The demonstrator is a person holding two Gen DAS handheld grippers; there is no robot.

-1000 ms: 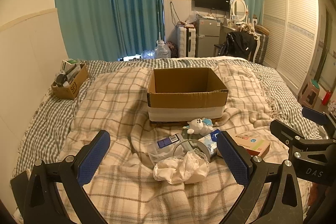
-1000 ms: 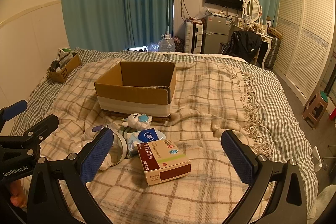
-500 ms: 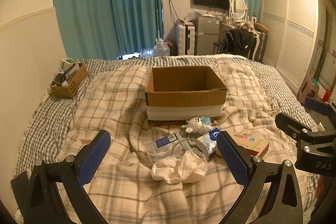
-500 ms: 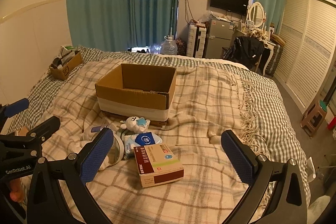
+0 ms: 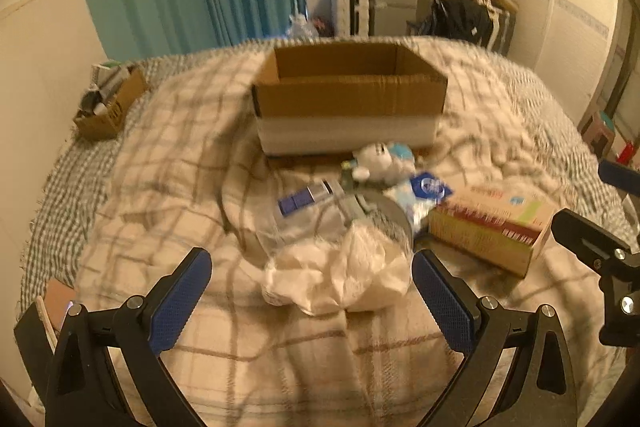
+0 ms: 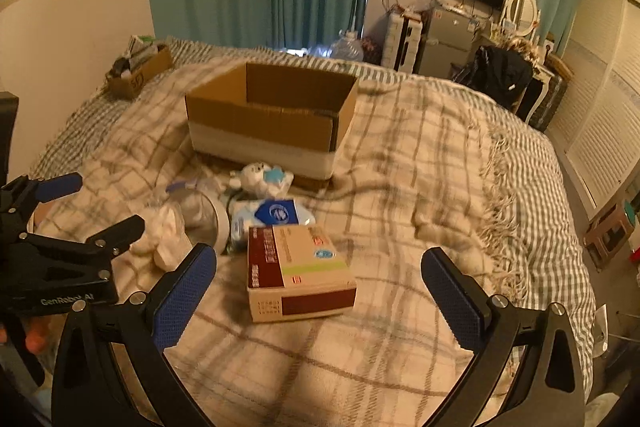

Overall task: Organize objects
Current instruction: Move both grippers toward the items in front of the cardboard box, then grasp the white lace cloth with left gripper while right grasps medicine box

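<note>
A wide bed spread with a beige checked blanket (image 6: 420, 155) carries everything. On it sits the open brown cardboard box with a white band round its base (image 6: 272, 119), flaps out of the way and seemingly empty, most likely the place the loose things are meant to go. Just in front of it lies the clutter, bunched together within easy reach: a flat cream and dark-red carton (image 6: 298, 273), a crumpled white cloth (image 5: 340, 275), a clear plastic pouch with a blue label (image 5: 308, 203), a blue-and-white tissue pack (image 6: 276, 215), a roll of tape (image 6: 208, 215) and a small white plush toy with a blue patch (image 6: 262, 179). The right claw (image 6: 318, 301) hangs wide open with the carton between its pads, holding nothing. The left claw (image 5: 312, 301) is equally spread and empty, lined up on the cloth.
</note>
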